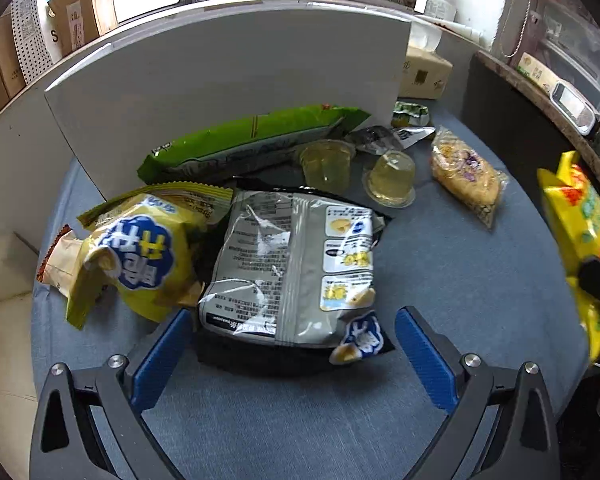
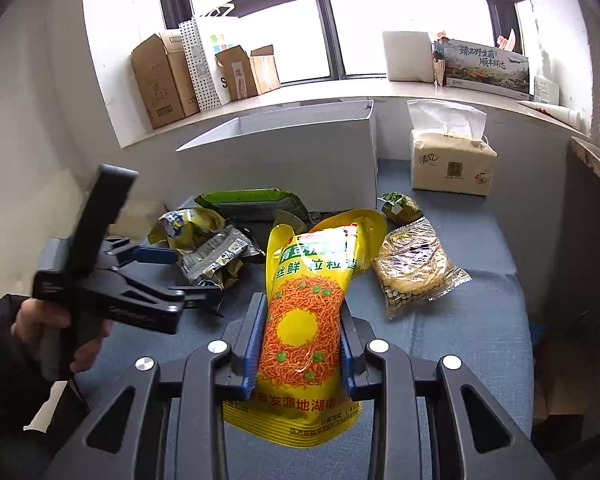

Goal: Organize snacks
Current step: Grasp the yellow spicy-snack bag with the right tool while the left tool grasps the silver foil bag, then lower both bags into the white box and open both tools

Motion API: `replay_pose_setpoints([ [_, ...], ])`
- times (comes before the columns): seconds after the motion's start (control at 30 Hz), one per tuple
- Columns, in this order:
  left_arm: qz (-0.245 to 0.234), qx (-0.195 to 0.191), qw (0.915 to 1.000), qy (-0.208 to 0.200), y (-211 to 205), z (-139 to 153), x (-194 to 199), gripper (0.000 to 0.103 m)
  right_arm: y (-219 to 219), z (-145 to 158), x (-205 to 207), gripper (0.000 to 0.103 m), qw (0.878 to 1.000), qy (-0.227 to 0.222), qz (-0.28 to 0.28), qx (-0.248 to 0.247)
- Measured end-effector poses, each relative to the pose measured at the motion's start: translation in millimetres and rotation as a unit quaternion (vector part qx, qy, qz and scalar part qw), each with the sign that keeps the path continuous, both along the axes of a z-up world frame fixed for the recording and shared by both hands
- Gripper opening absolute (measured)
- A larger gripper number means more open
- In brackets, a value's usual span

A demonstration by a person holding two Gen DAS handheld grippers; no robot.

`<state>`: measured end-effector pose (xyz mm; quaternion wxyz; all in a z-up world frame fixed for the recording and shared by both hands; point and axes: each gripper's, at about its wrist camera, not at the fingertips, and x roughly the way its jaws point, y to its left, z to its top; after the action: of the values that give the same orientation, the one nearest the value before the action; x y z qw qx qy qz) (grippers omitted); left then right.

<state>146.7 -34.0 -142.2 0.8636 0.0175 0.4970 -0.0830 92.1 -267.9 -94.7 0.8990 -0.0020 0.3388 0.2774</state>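
Observation:
My left gripper [image 1: 292, 324] is open, its blue pads on either side of the near end of a grey chip bag [image 1: 296, 264] lying on the blue cloth. A yellow chip bag [image 1: 140, 256] lies left of it, and a green packet [image 1: 244, 140] behind it leans on the white box [image 1: 228, 92]. My right gripper [image 2: 300, 320] is shut on a yellow snack bag [image 2: 304, 320] with orange strips printed on it, held above the table. That bag also shows at the right edge of the left wrist view [image 1: 580, 240]. The left gripper shows in the right wrist view [image 2: 172, 276].
Two jelly cups [image 1: 328, 164] and a clear bag of yellow crackers [image 1: 464, 172] lie behind. A small green packet [image 2: 400, 208] and a tissue pack [image 2: 452, 160] sit by the white box [image 2: 280, 152]. Cardboard boxes [image 2: 168, 76] line the windowsill.

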Motion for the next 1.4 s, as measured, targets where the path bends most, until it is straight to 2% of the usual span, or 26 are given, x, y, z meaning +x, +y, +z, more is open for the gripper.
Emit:
replay_pose_setpoints([
  [0.13, 0.008, -0.007, 0.9998, 0.014, 2, -13, 14, 0.102, -8, -3, -3, 0.034, 1.000, 0.003, -0.004, 0.011],
  [0.23, 0.014, -0.006, 0.9998, 0.009, 4, -13, 13, 0.090, -11, -10, -2, 0.034, 1.000, 0.013, -0.009, 0.014],
  [0.3, 0.017, -0.018, 0.9997, 0.007, 7, -8, 8, 0.083, -14, -14, -1, 0.034, 1.000, 0.020, -0.011, 0.018],
  [0.43, 0.011, -0.044, 0.9988, -0.016, 11, 10, -14, 0.081, -17, -17, -3, 0.034, 0.999, 0.026, -0.012, 0.027],
  [0.53, 0.006, -0.062, 0.9973, -0.039, 18, 29, -35, 0.080, -17, -16, -3, 0.034, 0.999, 0.028, -0.008, 0.033],
  [0.67, 0.013, -0.090, 0.9925, -0.083, 30, 74, -56, 0.080, -13, -9, 3, 0.034, 0.998, 0.028, 0.001, 0.049],
  [0.83, 0.034, -0.113, 0.9834, -0.138, 58, 132, -62, 0.080, 2, 26, 29, 0.034, 0.997, 0.010, 0.022, 0.077],
  [1.0, 0.054, -0.130, 0.9784, -0.151, 87, 172, -34, 0.081, 37, 74, 71, 0.034, 0.996, -0.014, 0.041, 0.082],
  [1.13, 0.079, -0.100, 0.9782, -0.164, 103, 187, 18, 0.081, 76, 103, 117, 0.034, 0.995, -0.010, 0.050, 0.082],
  [1.3, 0.096, -0.085, 0.9817, -0.141, 118, 170, 96, 0.081, 110, 115, 182, 0.034, 0.998, -0.011, 0.036, 0.049],
  [1.4, 0.102, -0.079, 0.9836, -0.126, 122, 153, 127, 0.082, 119, 110, 216, 0.034, 0.998, 0.012, 0.031, 0.051],
])
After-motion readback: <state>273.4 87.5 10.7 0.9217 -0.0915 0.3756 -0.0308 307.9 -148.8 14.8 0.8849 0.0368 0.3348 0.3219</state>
